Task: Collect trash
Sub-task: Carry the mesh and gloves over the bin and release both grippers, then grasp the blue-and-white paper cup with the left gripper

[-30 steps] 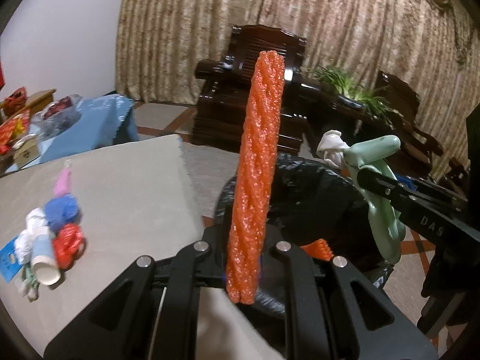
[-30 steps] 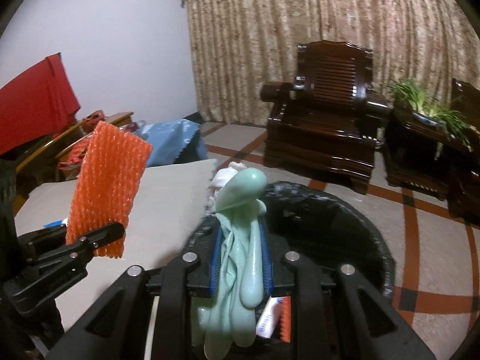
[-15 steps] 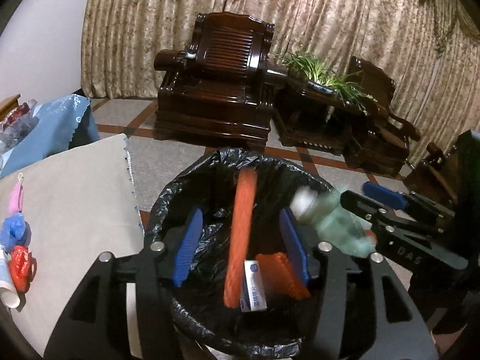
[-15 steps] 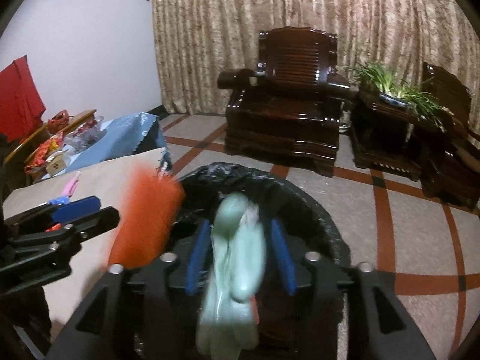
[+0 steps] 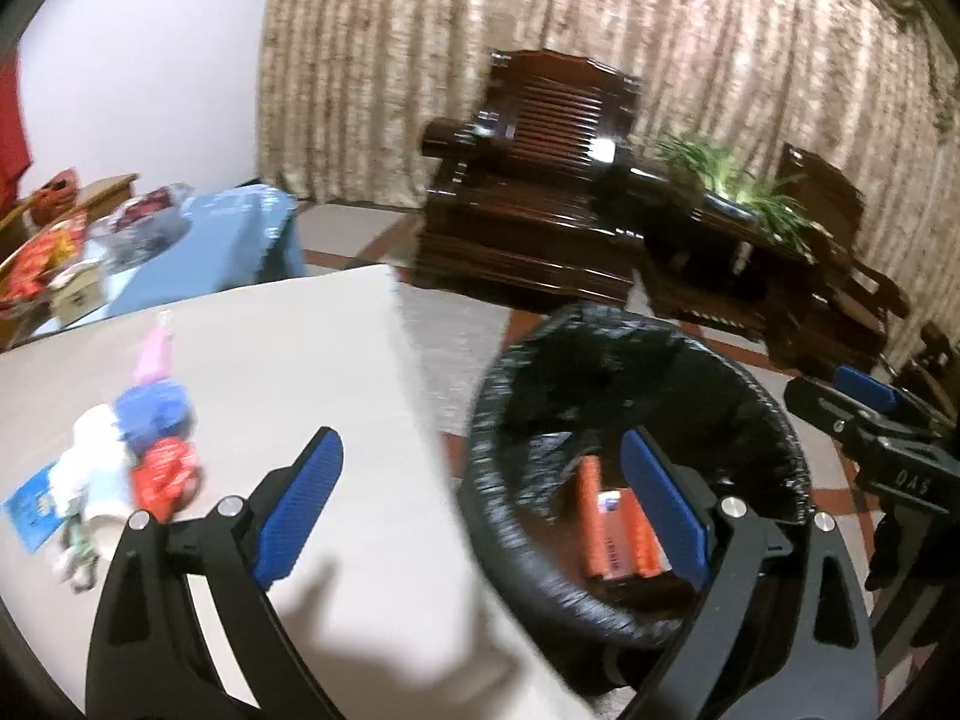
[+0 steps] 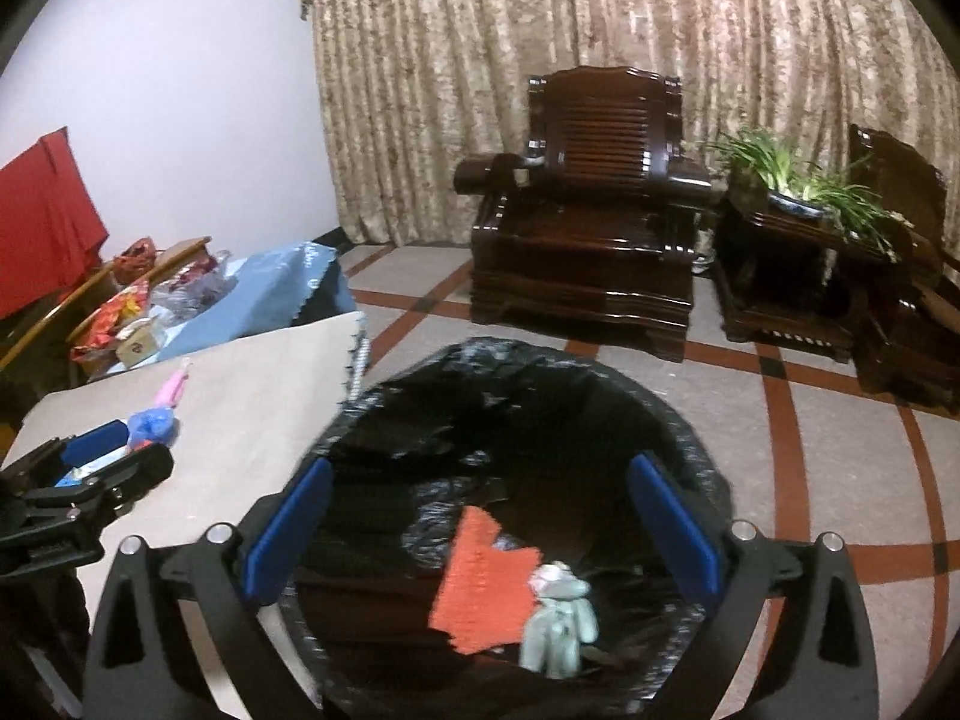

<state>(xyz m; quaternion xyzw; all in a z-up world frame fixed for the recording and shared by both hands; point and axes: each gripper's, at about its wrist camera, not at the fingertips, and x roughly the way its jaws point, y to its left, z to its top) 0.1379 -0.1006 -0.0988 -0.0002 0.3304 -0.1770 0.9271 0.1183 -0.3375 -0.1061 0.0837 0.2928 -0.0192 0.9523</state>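
Note:
A round bin with a black liner (image 5: 774, 420) (image 6: 690, 432) stands on the floor beside the table. Orange foam netting (image 6: 480, 594) (image 5: 591, 516) and a pale green glove (image 6: 558, 630) lie inside it. My left gripper (image 5: 480, 516) is open and empty, straddling the table edge and the bin's left rim. My right gripper (image 6: 480, 522) is open and empty above the bin. A heap of trash lies on the beige table (image 5: 288, 372): a red bag (image 5: 165, 471), a blue bag (image 5: 153, 411) (image 6: 153, 425), white paper (image 5: 96, 462) and a pink item (image 5: 153, 354).
A dark wooden armchair (image 6: 588, 258) and a side table with a green plant (image 6: 804, 192) stand beyond the bin on the tiled floor. A blue-covered table with clutter (image 5: 198, 240) is at the far left. Curtains (image 6: 600, 30) line the back wall.
Both grippers opened over the bin. The orange netting and the green glove dropped from them into the bin. The left gripper has swung left towards the table.

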